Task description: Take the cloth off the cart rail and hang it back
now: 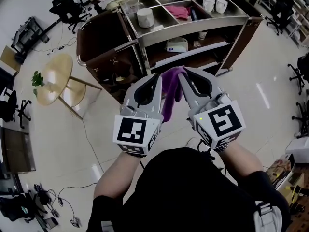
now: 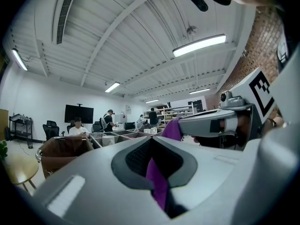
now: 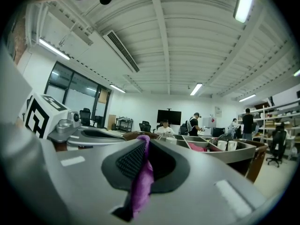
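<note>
Head view, clock directions from frame centre. White glossy floor all round, cables trailing over it at 7 to 8 o'clock.

Cart at 12 o'clock: steel top tray split into compartments, brown side panels, open shelves below. The person's dark torso fills 6 o'clock, both forearms reaching toward the cart. Round wooden table at 9 o'clock, well apart from the cart, with a small green plant at its left edge. Black office chairs at 10 to 11 o'clock.

Left gripper and right gripper sit side by side just off centre, tips near each other and pointing at the cart's lower shelves.

Purple cloth is off the cart, pinched by both grippers and hanging down in a fold between them, just in front of the cart.

Left gripper view: left gripper jaws closed tight on the cloth, a strip of it running through the pads; right gripper at 2 o'clock, more cloth at its tip.

Right gripper view: right gripper jaws clamped on the cloth, which bunches and droops toward the camera.

Tray contents: white roll in a left compartment, pink rag in the middle one, two white cups at the right. White box on the shelf under the tray.
</note>
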Motion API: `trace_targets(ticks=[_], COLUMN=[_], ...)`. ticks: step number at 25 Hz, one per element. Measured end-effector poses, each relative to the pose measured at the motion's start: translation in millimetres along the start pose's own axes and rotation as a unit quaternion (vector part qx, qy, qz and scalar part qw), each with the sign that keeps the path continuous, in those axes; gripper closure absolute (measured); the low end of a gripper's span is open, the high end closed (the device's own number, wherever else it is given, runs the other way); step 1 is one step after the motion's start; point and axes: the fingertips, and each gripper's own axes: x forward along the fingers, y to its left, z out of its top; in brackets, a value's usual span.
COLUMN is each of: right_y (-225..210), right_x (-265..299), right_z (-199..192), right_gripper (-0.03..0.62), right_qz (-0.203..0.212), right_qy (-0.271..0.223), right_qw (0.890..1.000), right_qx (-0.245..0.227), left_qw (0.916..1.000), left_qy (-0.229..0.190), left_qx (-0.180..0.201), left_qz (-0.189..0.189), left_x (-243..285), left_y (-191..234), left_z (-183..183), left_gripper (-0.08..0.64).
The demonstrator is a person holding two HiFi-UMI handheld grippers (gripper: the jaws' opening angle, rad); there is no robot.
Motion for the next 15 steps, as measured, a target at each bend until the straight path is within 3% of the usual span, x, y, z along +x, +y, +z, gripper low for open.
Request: trace_targets(ticks=[9, 15], right_y=[-21.4, -70.9], right_x=[-45.4, -84.0], right_z=[12.7, 16.1], right_gripper=[0.578, 0.578], right_qz=[-0.044, -0.066], right_qy=[0.001, 0.0], right_qw=[0.999, 0.998], right_qx=[-0.006, -0.004], left_qw=[0.9989, 0.9973], left_qy=[-0.006, -0.006], left_qx=[-0.002, 0.005], left_qz=[-0.047, -0.073], left_x=[11.7, 51.2], left_y=[-48.1, -98.6], left_z=[17.0, 25.1], left_gripper=[0.561, 0.561])
